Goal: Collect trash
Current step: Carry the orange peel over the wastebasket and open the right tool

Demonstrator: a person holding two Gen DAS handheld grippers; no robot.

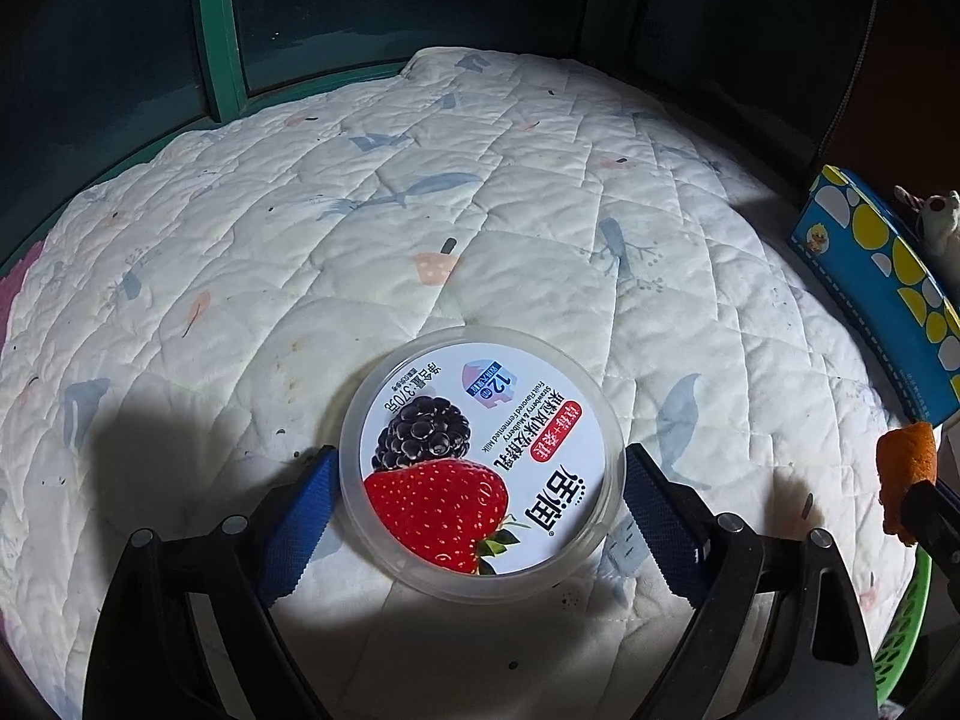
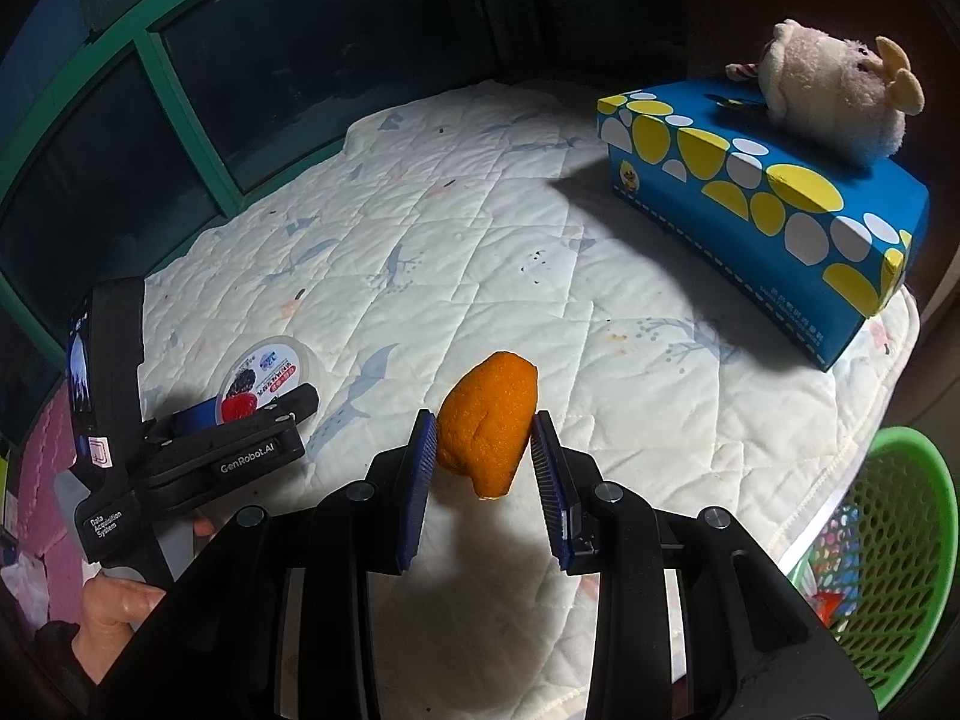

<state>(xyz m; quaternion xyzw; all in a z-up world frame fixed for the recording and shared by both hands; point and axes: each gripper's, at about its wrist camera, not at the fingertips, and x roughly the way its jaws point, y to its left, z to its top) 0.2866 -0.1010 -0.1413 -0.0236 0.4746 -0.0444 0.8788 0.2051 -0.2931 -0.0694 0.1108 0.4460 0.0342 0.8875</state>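
Observation:
A round clear plastic yogurt lid (image 1: 480,456) with a strawberry and mulberry label lies flat on the white quilted mat (image 1: 420,210). My left gripper (image 1: 477,462) is open, one blue finger on each side of the lid, near its rim. The lid also shows in the right wrist view (image 2: 267,375), with the left gripper (image 2: 240,420) around it. My right gripper (image 2: 483,426) is shut on a piece of orange peel (image 2: 486,426) and holds it above the mat. The peel shows at the right edge of the left wrist view (image 1: 906,480).
A blue and yellow tissue box (image 2: 762,210) stands at the back right with a plush toy (image 2: 840,102) on top. A green mesh basket (image 2: 900,564) sits off the mat's right edge. A green-framed window (image 1: 222,30) runs behind the mat.

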